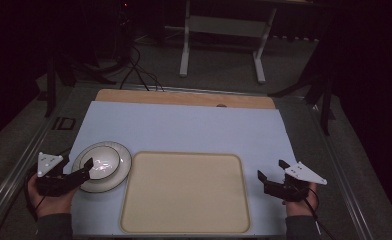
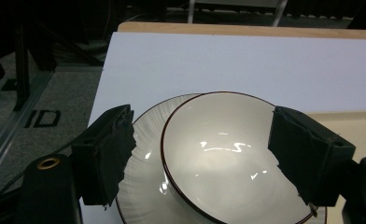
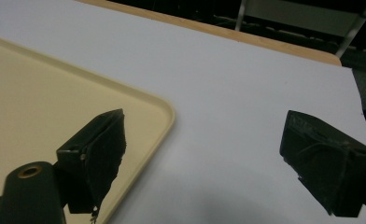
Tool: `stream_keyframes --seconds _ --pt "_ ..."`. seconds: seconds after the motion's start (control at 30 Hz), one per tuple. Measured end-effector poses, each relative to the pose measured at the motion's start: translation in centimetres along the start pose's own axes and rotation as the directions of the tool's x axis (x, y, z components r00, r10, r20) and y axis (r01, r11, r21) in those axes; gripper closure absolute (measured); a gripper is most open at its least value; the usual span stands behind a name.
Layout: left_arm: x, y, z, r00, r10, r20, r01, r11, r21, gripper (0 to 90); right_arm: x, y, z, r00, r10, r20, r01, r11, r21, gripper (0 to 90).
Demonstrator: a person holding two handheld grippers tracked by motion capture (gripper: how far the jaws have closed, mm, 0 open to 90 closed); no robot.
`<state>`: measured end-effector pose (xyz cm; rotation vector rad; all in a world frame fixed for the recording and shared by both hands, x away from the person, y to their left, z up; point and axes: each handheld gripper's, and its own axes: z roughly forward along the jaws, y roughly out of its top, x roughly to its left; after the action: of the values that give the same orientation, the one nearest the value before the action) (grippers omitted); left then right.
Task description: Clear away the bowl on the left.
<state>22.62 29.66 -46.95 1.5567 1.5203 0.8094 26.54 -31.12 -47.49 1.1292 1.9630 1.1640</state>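
Note:
A white bowl (image 1: 100, 162) (image 2: 223, 154) with a dark rim sits on a white ribbed plate (image 1: 121, 172) (image 2: 146, 158) at the table's left. My left gripper (image 1: 81, 169) (image 2: 200, 158) is open, its jaws standing either side of the bowl's near edge without touching it. A cream tray (image 1: 184, 192) (image 3: 41, 102) lies empty at the front centre. My right gripper (image 1: 270, 170) (image 3: 204, 154) is open just off the tray's right edge, over the bare white table sheet (image 1: 184, 127), with nothing between its jaws.
A wooden strip (image 1: 184, 97) runs along the table's far edge. Metal rails (image 1: 14, 172) flank the table. Beyond it stand a white frame (image 1: 221, 30) and cables (image 1: 139, 70) on a dark floor.

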Motion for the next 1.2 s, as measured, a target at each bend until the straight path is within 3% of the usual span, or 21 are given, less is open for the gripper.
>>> stream_keyframes --seconds 0.53,0.87,1.2 --pt "0.4 0.0 0.2 0.9998 -0.017 -0.004 0.017 0.9999 0.0 23.2 0.3 0.3 -0.3 0.9992 -0.039 0.0 0.039 0.998 -0.044 13.9" --pt "1.2 -0.2 1.1 0.9989 -0.048 0.001 0.048 0.9986 0.023 24.2 0.4 0.3 -0.3 0.999 -0.045 0.002 0.045 0.998 -0.045 14.0" --pt "1.4 -0.3 1.5 0.9988 -0.048 -0.002 0.048 0.9978 0.046 24.8 0.6 0.3 -0.3 0.9986 -0.052 0.001 0.052 0.998 -0.041 13.9"
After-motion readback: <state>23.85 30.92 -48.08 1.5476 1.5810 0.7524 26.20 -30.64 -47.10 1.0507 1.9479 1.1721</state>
